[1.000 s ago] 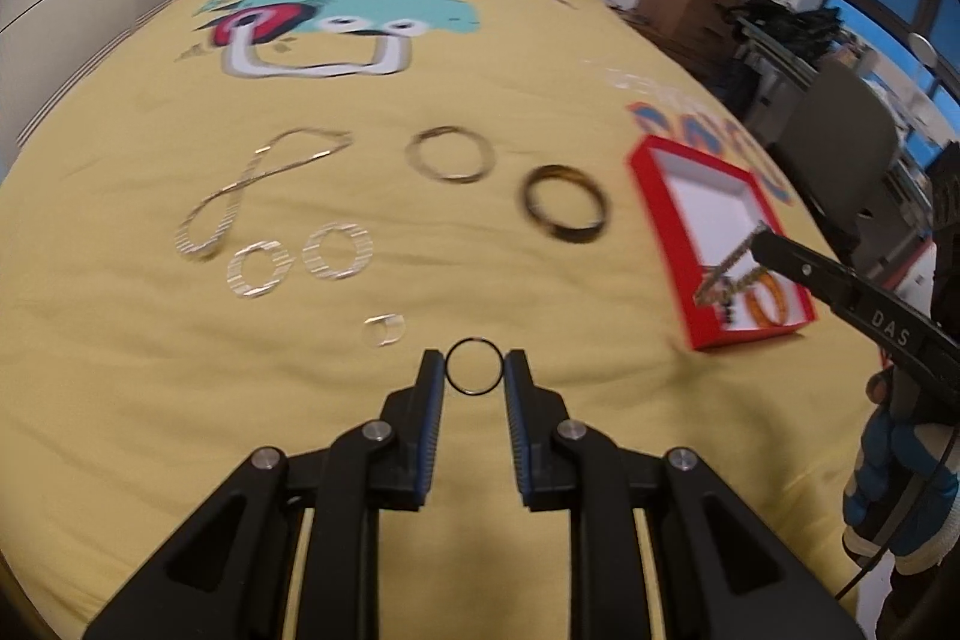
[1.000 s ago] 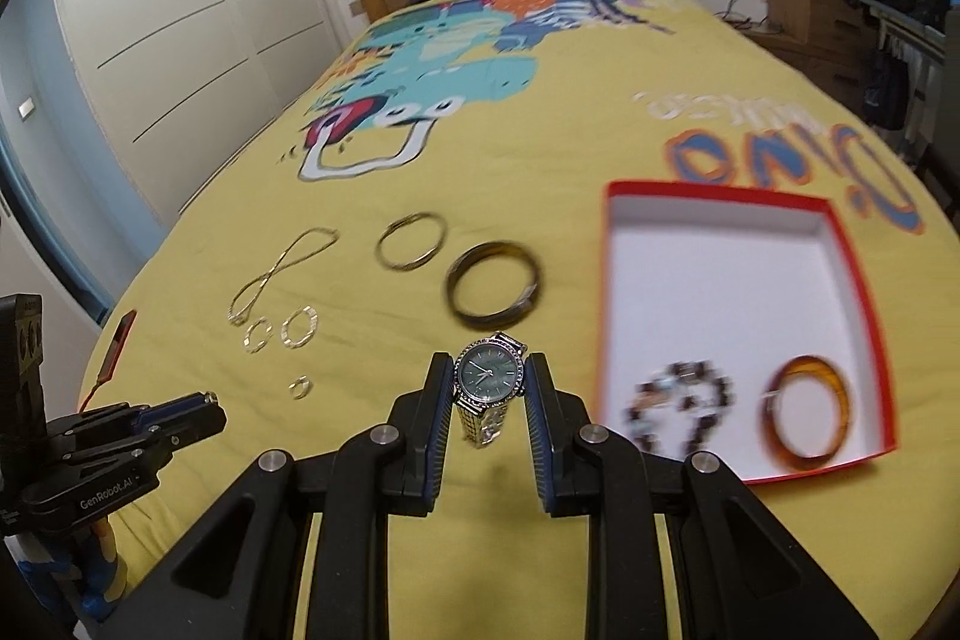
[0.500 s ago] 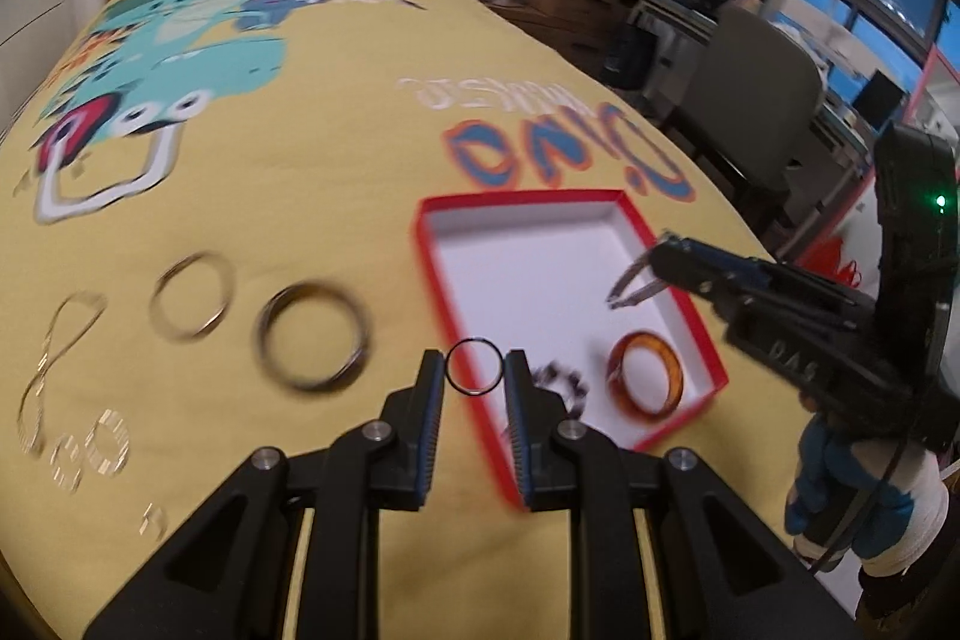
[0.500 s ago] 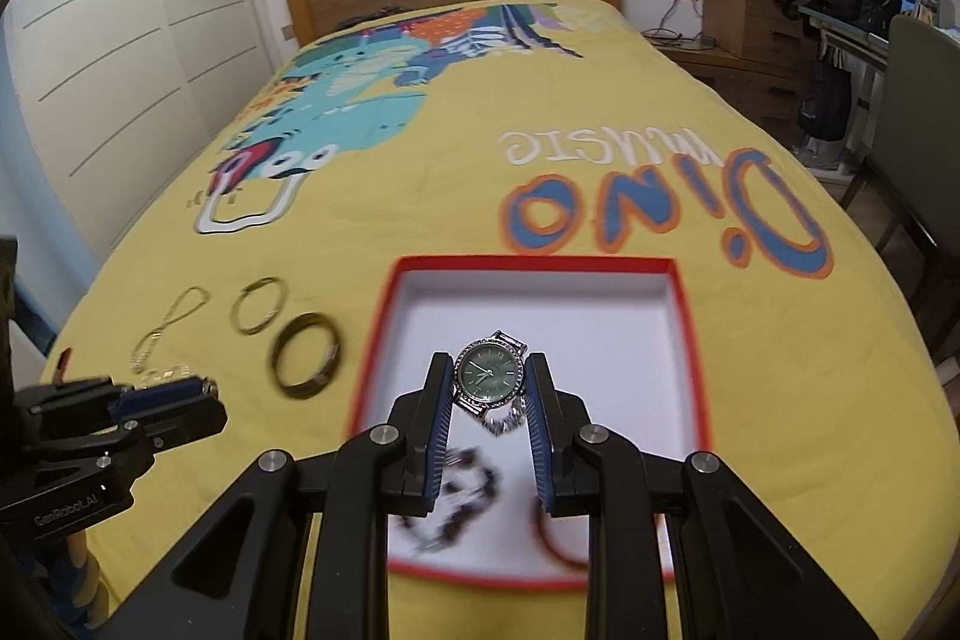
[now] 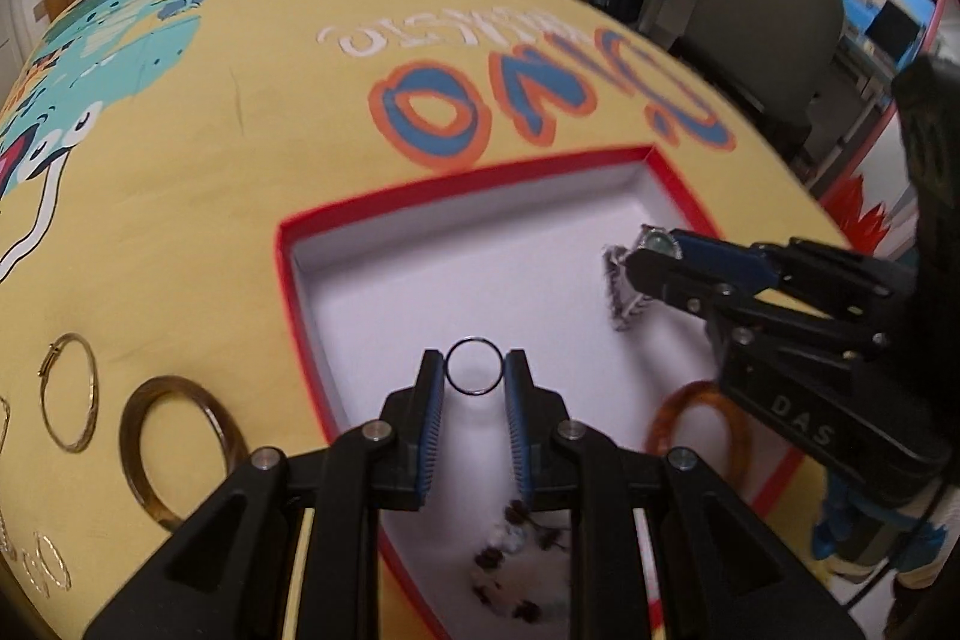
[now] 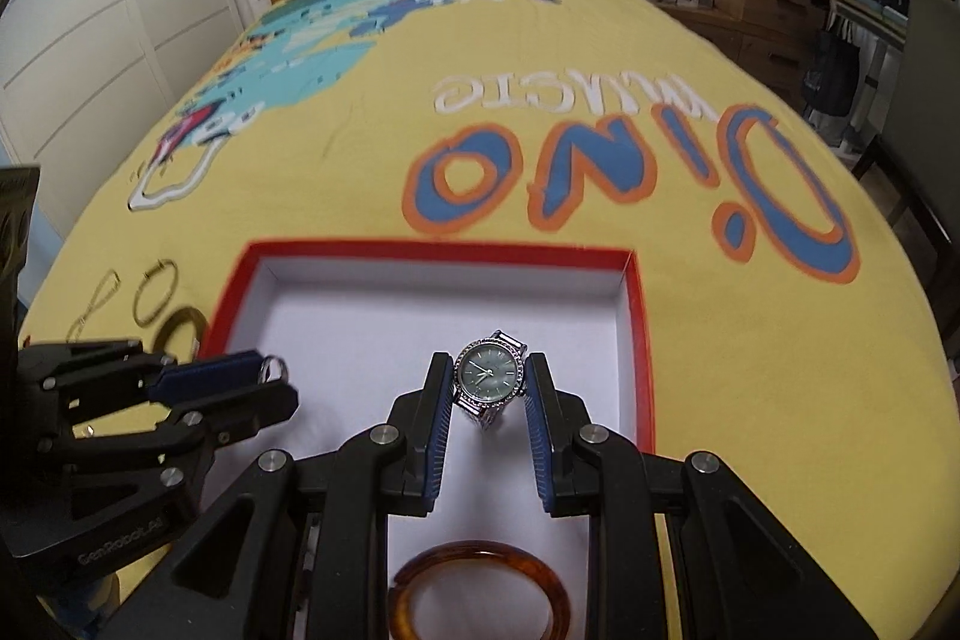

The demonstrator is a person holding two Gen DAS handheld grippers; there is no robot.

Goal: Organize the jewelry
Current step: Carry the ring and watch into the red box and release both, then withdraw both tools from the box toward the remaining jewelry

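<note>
Left hand-held gripper (image 5: pixel 474 376) pinches a thin, light ring (image 5: pixel 474 366) by its rim; right hand-held gripper (image 6: pixel 487 382) clamps a heavier, rigid-cased watch (image 6: pixel 489 375) over the box (image 6: pixel 639 316).

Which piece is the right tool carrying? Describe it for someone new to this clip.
Find the red-rimmed white box on the yellow bedspread. Above its floor, the right tool grips a silver wristwatch. Unlike the amber bangle below, it has a green dial.

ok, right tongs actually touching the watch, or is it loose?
Touching. The right wrist view shows the watch clamped off the box floor between the right tongs, both blue pads against its case with no gap.
</note>
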